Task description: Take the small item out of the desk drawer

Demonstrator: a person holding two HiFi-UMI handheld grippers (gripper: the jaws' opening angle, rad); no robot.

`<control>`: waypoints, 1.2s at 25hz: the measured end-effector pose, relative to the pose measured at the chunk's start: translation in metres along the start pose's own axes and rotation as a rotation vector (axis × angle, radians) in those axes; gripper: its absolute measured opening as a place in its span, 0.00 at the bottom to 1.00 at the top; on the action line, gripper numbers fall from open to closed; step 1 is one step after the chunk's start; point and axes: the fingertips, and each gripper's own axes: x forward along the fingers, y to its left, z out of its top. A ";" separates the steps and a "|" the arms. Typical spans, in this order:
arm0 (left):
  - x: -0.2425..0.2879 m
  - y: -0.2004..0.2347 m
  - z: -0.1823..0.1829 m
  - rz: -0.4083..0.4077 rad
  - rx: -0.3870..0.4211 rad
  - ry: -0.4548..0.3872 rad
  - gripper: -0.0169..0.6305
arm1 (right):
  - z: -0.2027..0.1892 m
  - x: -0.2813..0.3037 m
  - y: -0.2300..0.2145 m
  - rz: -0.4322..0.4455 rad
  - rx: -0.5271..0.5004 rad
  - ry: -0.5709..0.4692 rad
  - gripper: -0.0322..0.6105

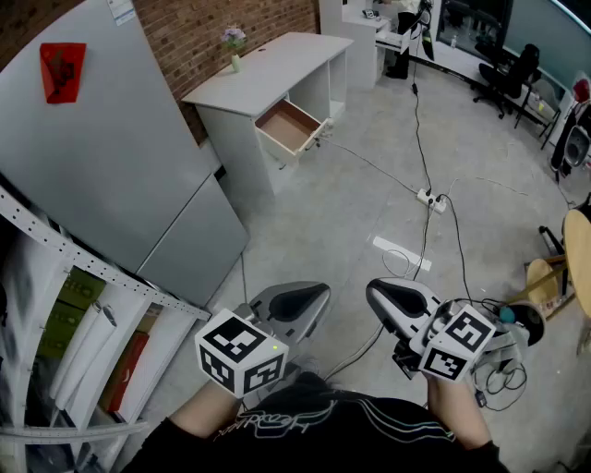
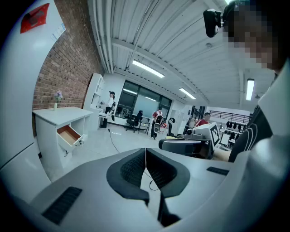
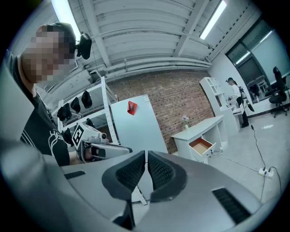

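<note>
The white counter (image 1: 268,66) has its drawer (image 1: 288,127) open, brown inside; we cannot tell its contents. Left gripper (image 2: 145,170) and right gripper (image 3: 146,171): jaws pressed together, empty.

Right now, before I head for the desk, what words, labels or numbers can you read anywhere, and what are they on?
No text is legible anywhere.
Red sign on the grey panel: print too blurred to read.
White label at the panel's top edge: too small to read.
Script on the black shirt: too blurred to read.
Left cube and right cube: black-and-white square markers only, no words.
</note>
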 end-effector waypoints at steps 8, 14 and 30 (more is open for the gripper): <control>-0.005 -0.039 -0.007 0.005 0.006 -0.025 0.06 | 0.004 -0.039 0.022 0.005 -0.050 0.007 0.13; -0.005 -0.061 -0.005 0.018 0.037 -0.046 0.06 | 0.008 -0.062 0.021 -0.002 -0.047 -0.009 0.13; 0.047 -0.006 -0.001 0.052 -0.025 -0.049 0.06 | 0.009 -0.042 -0.062 -0.028 -0.011 -0.089 0.13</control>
